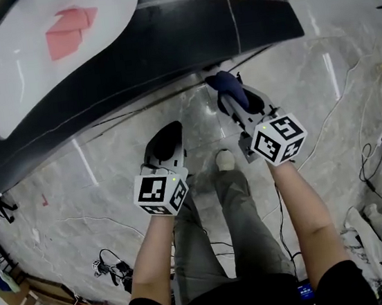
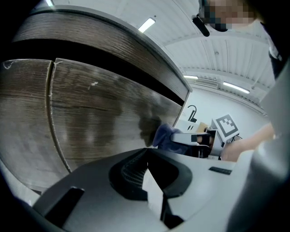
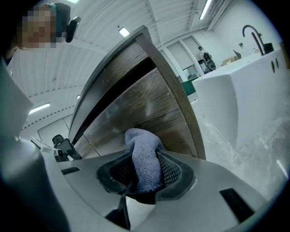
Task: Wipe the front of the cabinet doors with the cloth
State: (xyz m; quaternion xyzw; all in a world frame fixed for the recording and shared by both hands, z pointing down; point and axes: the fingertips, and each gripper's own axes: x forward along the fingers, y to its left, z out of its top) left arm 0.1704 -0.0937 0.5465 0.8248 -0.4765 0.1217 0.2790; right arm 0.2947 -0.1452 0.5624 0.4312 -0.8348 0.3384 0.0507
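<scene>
Blue cloth (image 3: 144,158) near wood-grain cabinet doors (image 3: 149,108)

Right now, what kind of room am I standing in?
Probably a kitchen, maybe a test or showroom one: wood-grain cabinet doors under a white countertop, a black faucet on a white unit nearby, and loose cables on the marble floor.

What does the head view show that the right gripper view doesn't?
Head view only: the pink folded piece on the white top, and the person's legs. Right gripper view only: a black faucet and ceiling lights. Both: the blue cloth clamped in the right claw, close to the cabinet front.
</scene>
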